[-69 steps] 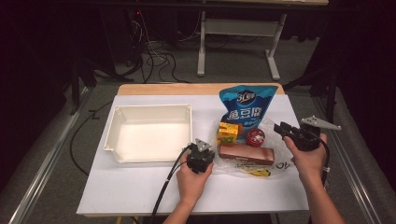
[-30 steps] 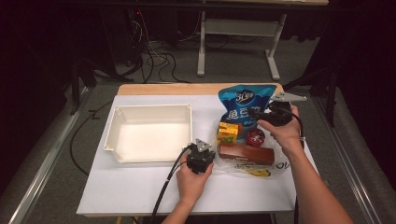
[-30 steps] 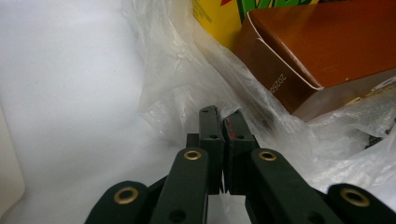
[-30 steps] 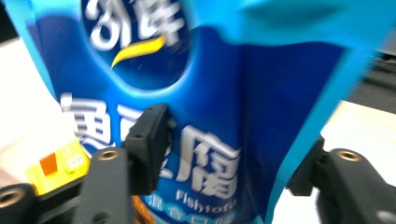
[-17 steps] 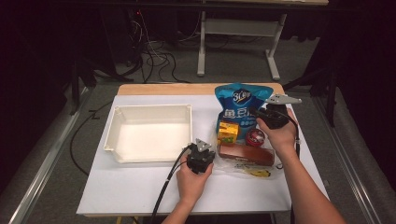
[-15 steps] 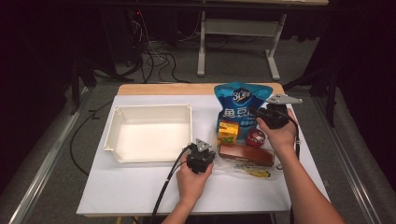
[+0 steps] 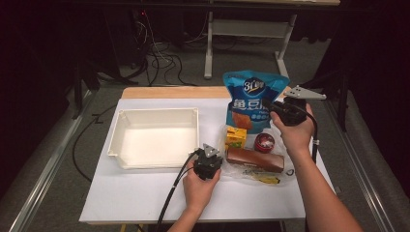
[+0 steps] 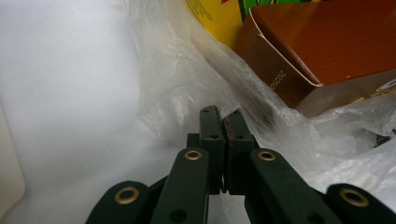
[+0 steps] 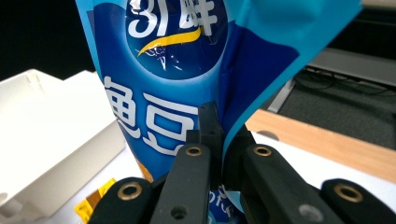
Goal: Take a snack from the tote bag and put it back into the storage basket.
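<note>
Dark floor and trailing cables lie beyond the white table [image 7: 145, 193], whose far edge shows a strip of bare wood. Toward the table's left side sits a white tray [image 7: 157, 113]. Over the right half, the right gripper [image 7: 271, 107] has its jaws clamped on the side edge of a blue snack bag [image 7: 251, 94], which stands upright near the far edge; the right gripper view shows the bag's edge pinched between the jaws. They have just closed on it. Nearer the middle of the front edge, the left gripper [image 7: 215, 155] has its jaws closed on a fold of clear plastic bag [image 8: 187, 84], which lies on the table. On that plastic rest a brown box [image 7: 255, 159], a yellow carton [image 7: 236, 137] and a small red tin [image 7: 264, 142].
</note>
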A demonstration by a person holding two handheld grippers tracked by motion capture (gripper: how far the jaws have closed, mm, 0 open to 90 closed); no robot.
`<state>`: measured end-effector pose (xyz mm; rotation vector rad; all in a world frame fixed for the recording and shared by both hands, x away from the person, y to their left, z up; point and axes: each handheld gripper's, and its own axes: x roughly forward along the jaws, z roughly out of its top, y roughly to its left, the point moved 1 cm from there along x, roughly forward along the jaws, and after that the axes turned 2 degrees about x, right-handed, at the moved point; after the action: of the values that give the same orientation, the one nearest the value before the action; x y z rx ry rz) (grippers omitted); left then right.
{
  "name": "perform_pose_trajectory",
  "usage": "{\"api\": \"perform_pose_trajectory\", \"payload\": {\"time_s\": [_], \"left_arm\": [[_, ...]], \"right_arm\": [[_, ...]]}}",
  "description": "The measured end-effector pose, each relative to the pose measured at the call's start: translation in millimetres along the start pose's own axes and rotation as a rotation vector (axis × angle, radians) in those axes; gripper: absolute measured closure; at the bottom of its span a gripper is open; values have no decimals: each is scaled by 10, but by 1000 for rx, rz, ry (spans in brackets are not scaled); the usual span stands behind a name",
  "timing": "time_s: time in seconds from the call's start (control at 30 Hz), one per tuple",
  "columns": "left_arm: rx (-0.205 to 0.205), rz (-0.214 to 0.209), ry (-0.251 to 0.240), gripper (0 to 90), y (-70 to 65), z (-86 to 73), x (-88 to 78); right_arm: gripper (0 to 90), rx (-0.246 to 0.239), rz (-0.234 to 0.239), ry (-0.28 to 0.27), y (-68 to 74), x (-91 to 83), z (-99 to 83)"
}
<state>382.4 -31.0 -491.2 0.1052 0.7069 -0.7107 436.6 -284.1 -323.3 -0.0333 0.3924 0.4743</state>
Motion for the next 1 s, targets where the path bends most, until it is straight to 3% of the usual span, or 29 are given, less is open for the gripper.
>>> {"api": "perform_pose_trajectory", "payload": {"time_s": [0.13, 0.27, 0.37, 0.47, 0.63, 0.67, 0.7, 0.73, 0.8, 1.0], "left_arm": [[-6, -3, 0, 883, 9, 0, 0], [4, 11, -3, 883, 2, 1, -5], [-18, -11, -68, 877, 22, -16, -66], [-60, -42, -96, 836, 87, -28, -152], [-57, -68, -178, 769, 146, 27, -450], [-21, -83, -209, 732, 194, 76, -570], [-21, -83, -209, 715, 194, 76, -570], [-5, -87, -230, 701, 211, 131, -682], [-25, -96, -247, 660, 208, 164, -724], [-19, -53, -301, 537, 417, 361, -988]], "right_arm": [[900, 24, 7, -30, 15, -58, 119], [900, 17, 13, -54, 58, -106, 225], [900, 13, 13, -60, 105, -119, 286], [900, 20, 10, -61, 127, -102, 312], [900, 27, 13, -64, 166, -51, 321], [900, 30, 18, -68, 185, -27, 322], [900, 30, 18, -68, 185, -27, 322], [900, 45, 22, -70, 209, -3, 323], [900, 46, 28, -70, 238, 24, 325], [900, 44, 37, -67, 344, 75, 342]]}}
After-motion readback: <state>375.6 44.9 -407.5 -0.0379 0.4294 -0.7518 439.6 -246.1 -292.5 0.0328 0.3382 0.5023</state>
